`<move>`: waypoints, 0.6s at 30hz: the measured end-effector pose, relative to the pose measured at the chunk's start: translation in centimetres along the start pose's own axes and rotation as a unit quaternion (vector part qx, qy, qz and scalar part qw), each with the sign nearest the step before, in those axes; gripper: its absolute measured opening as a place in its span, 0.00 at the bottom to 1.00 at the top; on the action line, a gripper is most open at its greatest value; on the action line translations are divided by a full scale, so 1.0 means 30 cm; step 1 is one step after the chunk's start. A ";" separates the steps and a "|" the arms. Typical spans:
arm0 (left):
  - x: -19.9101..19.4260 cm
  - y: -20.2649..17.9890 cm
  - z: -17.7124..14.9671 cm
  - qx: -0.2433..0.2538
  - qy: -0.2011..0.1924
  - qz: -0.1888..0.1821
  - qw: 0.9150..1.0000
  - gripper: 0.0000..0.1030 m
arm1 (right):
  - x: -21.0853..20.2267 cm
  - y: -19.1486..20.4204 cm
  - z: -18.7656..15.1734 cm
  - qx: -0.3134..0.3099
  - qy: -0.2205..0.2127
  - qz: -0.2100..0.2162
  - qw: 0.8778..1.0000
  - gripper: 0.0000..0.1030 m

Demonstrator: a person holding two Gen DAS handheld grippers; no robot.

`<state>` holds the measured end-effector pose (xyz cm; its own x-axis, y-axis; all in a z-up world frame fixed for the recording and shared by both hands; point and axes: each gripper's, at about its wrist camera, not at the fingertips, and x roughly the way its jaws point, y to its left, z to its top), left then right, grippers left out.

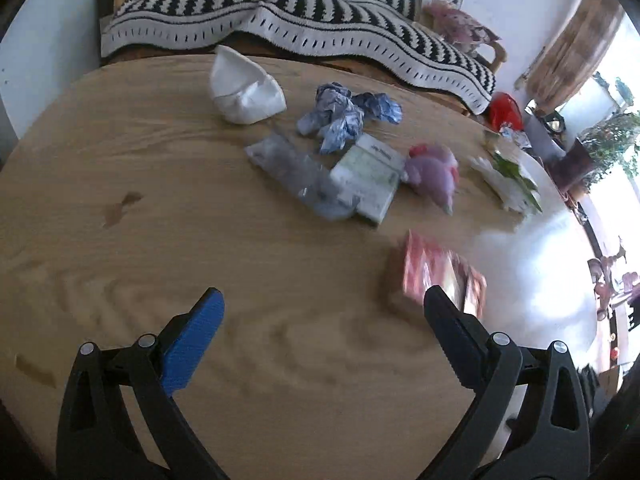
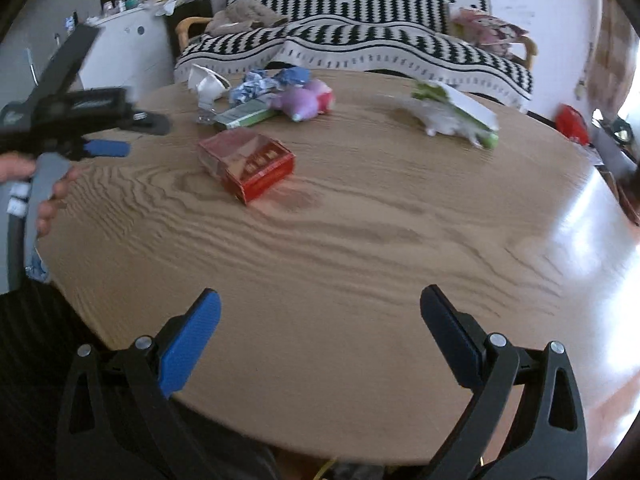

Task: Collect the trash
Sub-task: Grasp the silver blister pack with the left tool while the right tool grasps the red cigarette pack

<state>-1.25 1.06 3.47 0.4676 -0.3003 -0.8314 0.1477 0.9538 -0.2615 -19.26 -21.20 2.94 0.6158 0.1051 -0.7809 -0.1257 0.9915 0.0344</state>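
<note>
A round wooden tabletop [image 1: 120,168] with a bold wavy grain is seen, and the trash is strewn over its far half. The red box [image 2: 248,162] is taken as the landmark: it is a flat carton with a glossy top, pale lettering on one side and a squashed look, and it lies alone nearer the middle of the tabletop than the rest.

In the left wrist view, far to the upper left of the red box [image 1: 440,272], a crumpled white cup [image 1: 244,88] is seen lying on its side. Right of that, still beyond the box, a wad of blue-and-white wrapper [image 1: 344,116] is found, with a grey crinkled packet [image 1: 300,176] just below it, overlapping a pale green flat carton [image 1: 370,176]. Directly beyond the box, a lilac and pink bag [image 1: 434,172] lies touching that carton. Further right, a white wrapper with green leaves [image 1: 504,178] lies apart from the cluster.

The left gripper [image 1: 320,312] is held above the tabletop with its jaws spread wide and nothing between them; its right finger overlaps the red box in the picture. The right gripper [image 2: 320,312] is likewise wide apart and empty, over the near edge, well short of the box. A hand [image 2: 48,192] is seen on the left gripper's handle.
</note>
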 end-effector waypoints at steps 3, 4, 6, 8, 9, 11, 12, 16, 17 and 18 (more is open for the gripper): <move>0.079 -0.049 0.076 0.008 0.002 0.009 1.000 0.94 | 0.043 0.029 0.033 -0.006 0.007 0.013 1.000 0.94; 0.106 -0.049 0.098 0.011 0.004 0.014 1.000 0.94 | 0.055 0.034 0.043 -0.010 0.007 0.014 1.000 0.94; 0.172 -0.036 0.142 0.004 0.011 0.019 1.000 0.94 | 0.086 0.049 0.075 -0.020 0.002 0.010 1.000 0.94; 0.200 -0.002 0.162 -0.009 0.012 0.024 1.000 0.94 | 0.123 0.057 0.110 -0.024 0.001 0.009 1.000 0.94; 0.200 0.026 0.161 -0.019 0.006 0.024 1.000 0.94 | 0.139 0.059 0.125 -0.025 0.003 0.012 1.000 0.94; 0.180 0.079 0.152 -0.037 -0.008 0.030 0.999 0.94 | 0.175 0.070 0.155 -0.025 0.008 0.025 0.999 0.94; 0.167 0.104 0.145 -0.048 -0.012 0.026 0.998 0.94 | 0.193 0.077 0.169 -0.029 0.012 0.028 0.999 0.94; 0.131 0.187 0.131 -0.075 -0.010 0.014 0.997 0.94 | 0.268 0.112 0.219 -0.053 0.020 0.037 0.998 0.94; 0.125 0.201 0.126 -0.073 -0.011 0.016 0.997 0.94 | 0.283 0.113 0.226 -0.057 0.024 0.036 0.997 0.94; 0.125 0.210 0.123 -0.067 -0.011 0.019 0.998 0.94 | 0.300 0.114 0.232 -0.061 0.029 0.034 0.997 0.94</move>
<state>4.65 5.93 0.51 0.4900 -0.2626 -0.8312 0.0125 0.9556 -0.2945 -8.74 -16.31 0.35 0.5570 0.1636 -0.8143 -0.2614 0.9651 0.0151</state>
